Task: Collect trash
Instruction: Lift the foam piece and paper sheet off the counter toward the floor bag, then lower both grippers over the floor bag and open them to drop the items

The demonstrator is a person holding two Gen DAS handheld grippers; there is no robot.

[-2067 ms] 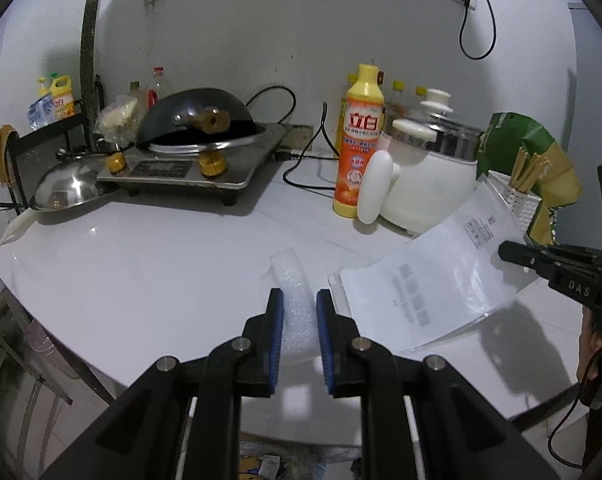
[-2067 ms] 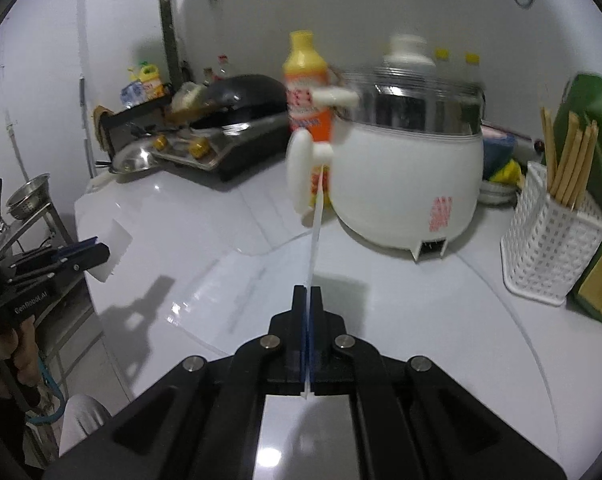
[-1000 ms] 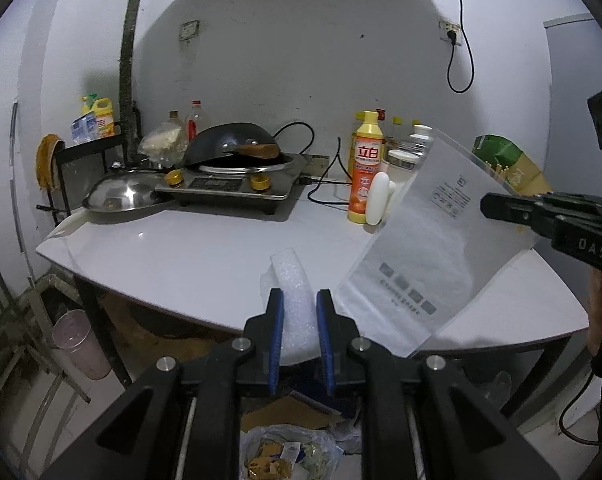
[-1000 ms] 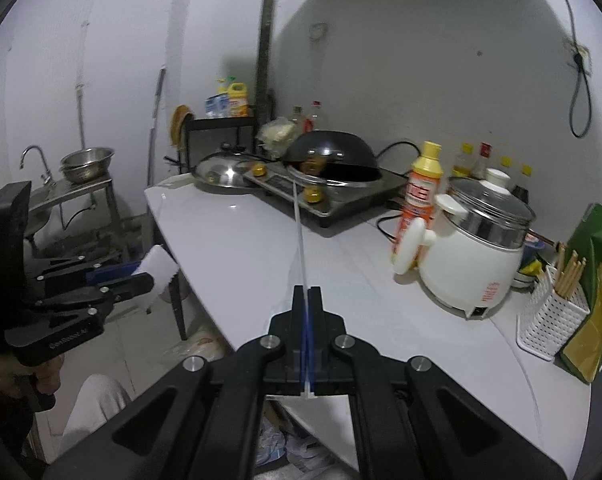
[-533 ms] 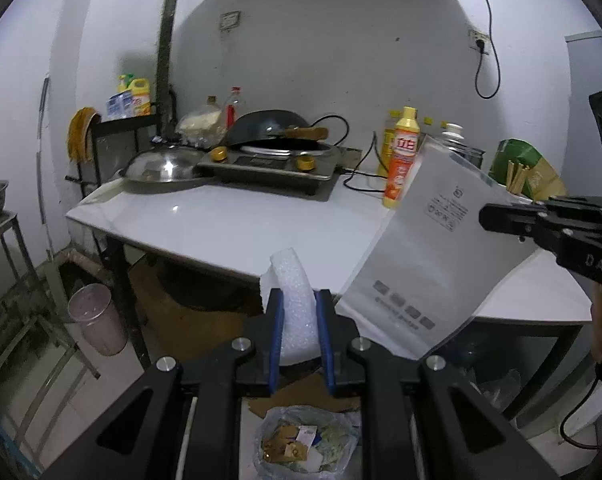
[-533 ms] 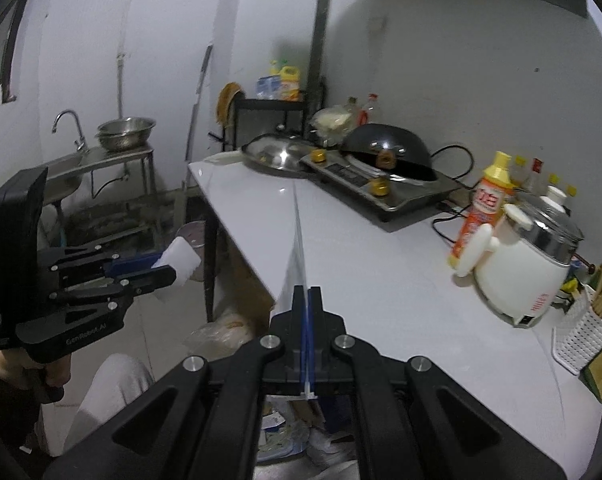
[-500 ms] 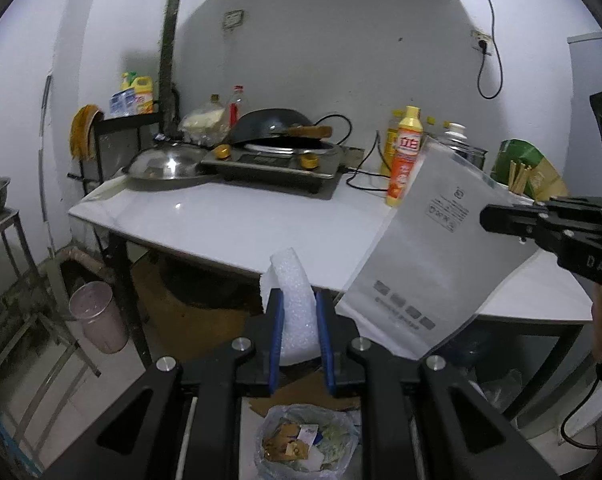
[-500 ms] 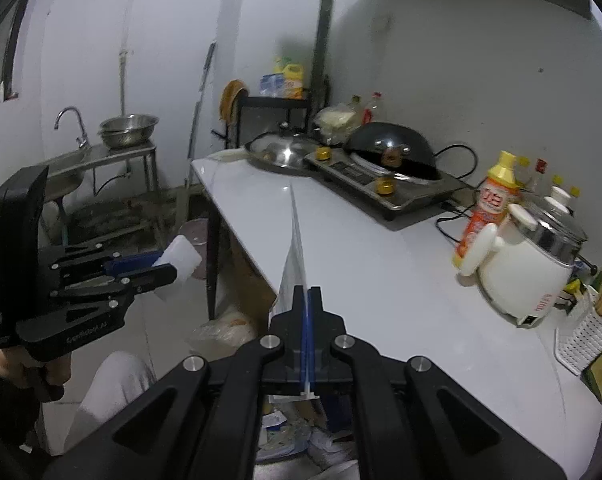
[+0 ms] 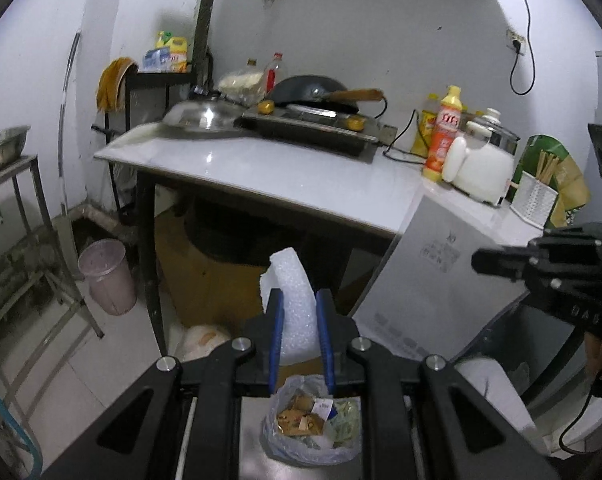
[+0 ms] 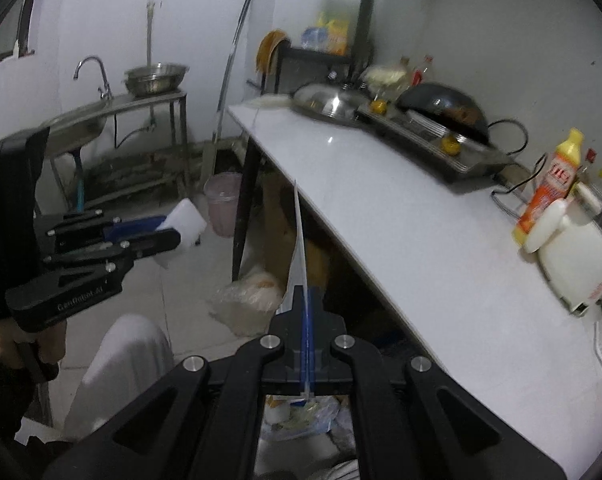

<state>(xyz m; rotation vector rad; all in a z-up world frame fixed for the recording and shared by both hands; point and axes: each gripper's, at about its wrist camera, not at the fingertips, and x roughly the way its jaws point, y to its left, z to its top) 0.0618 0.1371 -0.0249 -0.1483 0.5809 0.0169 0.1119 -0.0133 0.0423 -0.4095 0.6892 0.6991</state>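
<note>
My left gripper is shut on a strip of white foam wrap, held in the air in front of the table; it also shows in the right wrist view. My right gripper is shut on a clear plastic bag, seen edge-on; in the left wrist view the plastic bag hangs flat from the right gripper. An open trash bag with scraps lies on the floor right below the left gripper, and shows under the right gripper.
A white table carries a stove with wok, a pot lid, a detergent bottle, a rice cooker and a chopstick basket. A pink bin stands on the floor left. A steel sink stands further left.
Both grippers have drawn back from the table and tilted down, each with its trash still held. The trash bag on the floor has come closer beneath them.
</note>
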